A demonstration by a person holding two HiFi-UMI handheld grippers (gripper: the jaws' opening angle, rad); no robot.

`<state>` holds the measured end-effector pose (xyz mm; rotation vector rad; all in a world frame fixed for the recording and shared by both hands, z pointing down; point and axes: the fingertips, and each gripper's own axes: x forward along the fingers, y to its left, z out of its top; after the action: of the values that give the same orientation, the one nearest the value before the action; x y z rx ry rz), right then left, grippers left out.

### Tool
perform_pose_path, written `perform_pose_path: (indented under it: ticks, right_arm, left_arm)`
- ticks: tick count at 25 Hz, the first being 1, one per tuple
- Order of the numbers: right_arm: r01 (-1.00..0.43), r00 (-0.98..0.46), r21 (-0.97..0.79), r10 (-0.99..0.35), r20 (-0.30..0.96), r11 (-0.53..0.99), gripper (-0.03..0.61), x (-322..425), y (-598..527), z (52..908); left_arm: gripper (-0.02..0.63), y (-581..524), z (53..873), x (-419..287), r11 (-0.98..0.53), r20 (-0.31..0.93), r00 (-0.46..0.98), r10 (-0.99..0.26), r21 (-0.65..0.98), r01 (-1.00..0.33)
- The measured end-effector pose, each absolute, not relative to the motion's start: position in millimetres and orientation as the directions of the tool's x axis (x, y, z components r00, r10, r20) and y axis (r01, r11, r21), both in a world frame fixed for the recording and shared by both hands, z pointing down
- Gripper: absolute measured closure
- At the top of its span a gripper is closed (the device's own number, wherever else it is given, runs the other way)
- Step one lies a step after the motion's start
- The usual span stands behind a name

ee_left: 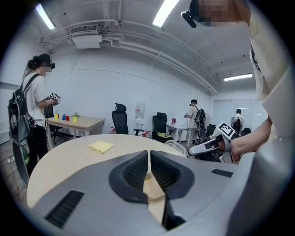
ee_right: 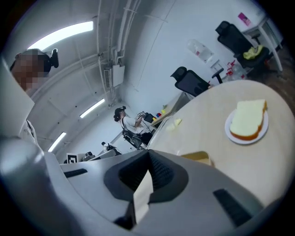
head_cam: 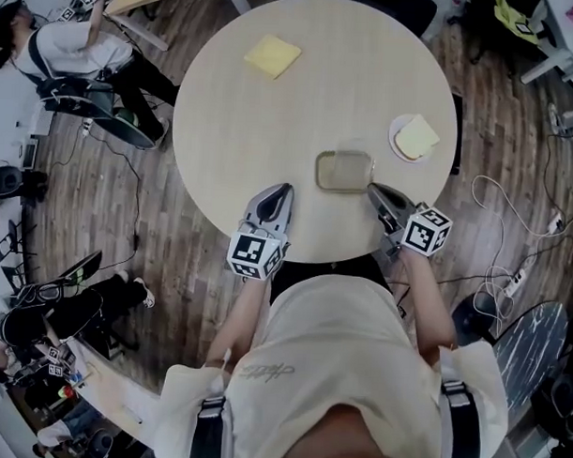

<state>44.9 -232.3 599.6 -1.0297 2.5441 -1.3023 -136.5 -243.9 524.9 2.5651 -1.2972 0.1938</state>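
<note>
Left gripper (head_cam: 284,189): jaws pressed together, nothing between them; confirmed in the left gripper view (ee_left: 149,157), where the ribbed pads meet along one seam. It sits low over the near edge of the round table (head_cam: 224,127), tips pointing away from the person.

Right gripper (head_cam: 373,188): jaws likewise closed on nothing; the right gripper view (ee_right: 148,160) shows the pads meeting with no gap. Its tips lie just beside the near right corner of the container (head_cam: 344,171); cannot tell whether they touch.

Container: shallow, clear, rounded-rectangular, flat on the table between the two grippers and a little beyond their tips. It is closer to the right gripper, and the left gripper's tips are near its left side but apart from it. It shows dimly past the right jaws (ee_right: 197,158).

Farther out: a white plate (head_cam: 396,143) with a slice of bread (head_cam: 417,137) to the right, beyond the container. A yellow cloth (head_cam: 272,56) lies at the far left of the table, well apart.

A seated person (head_cam: 58,56) holds another gripper beyond the table, on the wooden floor (head_cam: 109,208).
</note>
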Motion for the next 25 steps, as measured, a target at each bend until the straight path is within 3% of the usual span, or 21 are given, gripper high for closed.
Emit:
perform_pose_path:
  ticks: [11, 25]
  right_arm:
    - [-0.611, -0.758, -0.516, -0.631, 0.165, 0.6, 0.572, 43, -243, 498]
    - [-0.662, -0.74, -0.289, -0.666, 0.099, 0.692, 0.571, 52, -252, 408]
  left_arm:
    - [0.581, -263, 482, -153, -0.563, 0.111, 0.597, -0.795, 0.231, -0.793]
    - [0.581, -273, 398, -165, -0.6, -0.004, 0.606, -0.795, 0.149, -0.786]
